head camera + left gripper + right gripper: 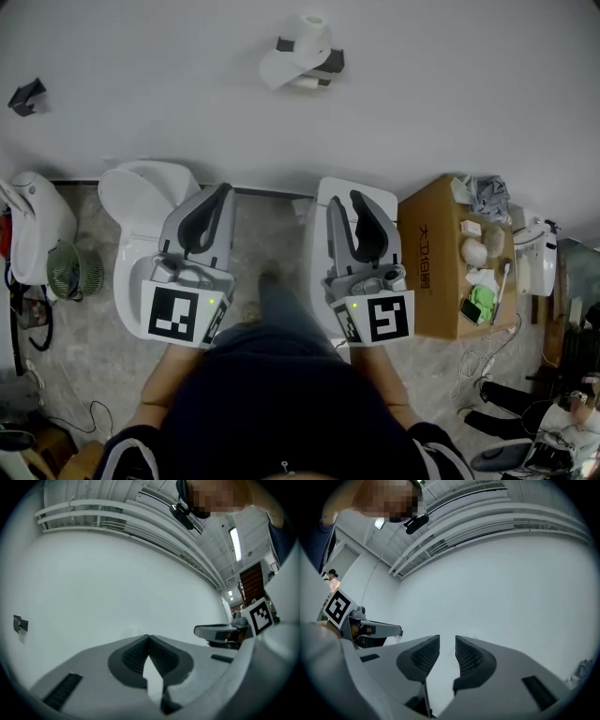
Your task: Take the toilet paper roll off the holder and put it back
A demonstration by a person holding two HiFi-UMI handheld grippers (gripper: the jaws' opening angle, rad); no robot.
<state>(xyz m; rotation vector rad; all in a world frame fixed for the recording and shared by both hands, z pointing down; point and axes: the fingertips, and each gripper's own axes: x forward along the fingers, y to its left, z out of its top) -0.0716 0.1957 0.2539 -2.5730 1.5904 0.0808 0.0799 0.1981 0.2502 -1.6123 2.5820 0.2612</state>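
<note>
Toilet paper roll (307, 39) hangs on wall holder (334, 62), well apart from clenched empty left tongs (223, 190) and parted right tongs (344, 200).

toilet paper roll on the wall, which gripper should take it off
Right, probably: the right gripper sits closer below the white toilet paper roll, fingers apart and empty; the left gripper has its fingers touching.

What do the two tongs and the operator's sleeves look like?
Left tongs and right tongs: light grey bodies, curved jaws with dark ribbed pads. Each carries a white cube with black square markers and a small green light. Sleeves are dark with a pale cuff band.
</note>
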